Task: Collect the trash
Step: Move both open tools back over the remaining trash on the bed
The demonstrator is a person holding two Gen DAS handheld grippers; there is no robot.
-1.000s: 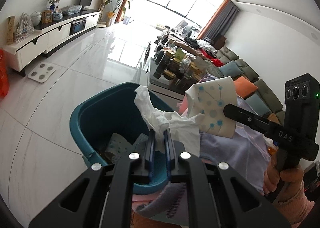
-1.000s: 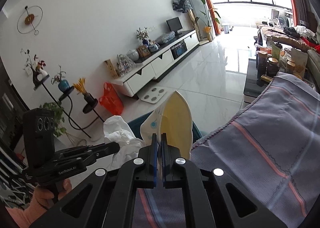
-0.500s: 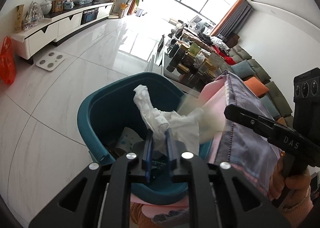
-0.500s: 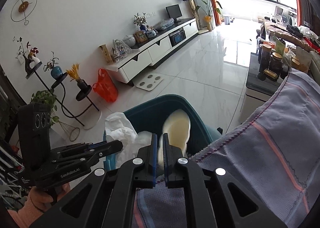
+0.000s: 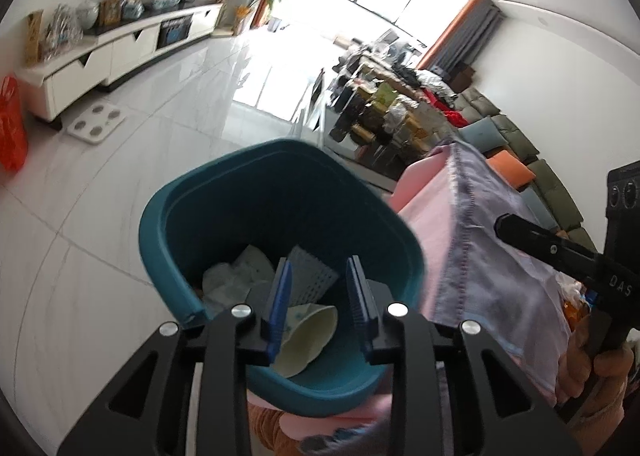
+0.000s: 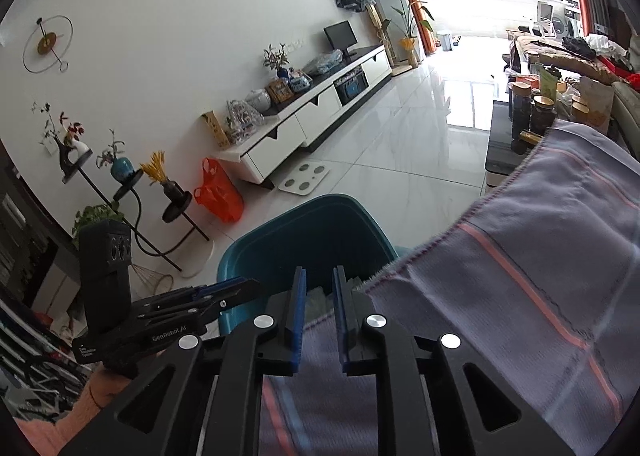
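A teal trash bin point(image 5: 168, 232) stands on the floor beside the cloth-covered table. Inside lie a crumpled white tissue point(image 5: 228, 276), a dotted wrapper point(image 5: 308, 280) and a cream paper cup point(image 5: 304, 336). My left gripper point(image 5: 320, 296) is open and empty right over the bin's near rim. My right gripper point(image 6: 320, 296) is open and empty above the table edge, next to the bin point(image 6: 280, 248). The right gripper also shows in the left wrist view point(image 5: 532, 234), and the left gripper in the right wrist view point(image 6: 236, 290).
A purple striped cloth point(image 6: 520, 296) over a pink cover point(image 5: 428, 224) drapes the table at right. An orange bag point(image 6: 218, 196), a white scale point(image 6: 304, 180) and a white TV cabinet point(image 6: 312, 124) stand along the far wall. A cluttered coffee table point(image 5: 384, 116) and sofa point(image 5: 532, 160) lie beyond.
Both grippers opened. The white tissue dropped from the left gripper into the bin, and the cream paper cup dropped from the right gripper into the bin.
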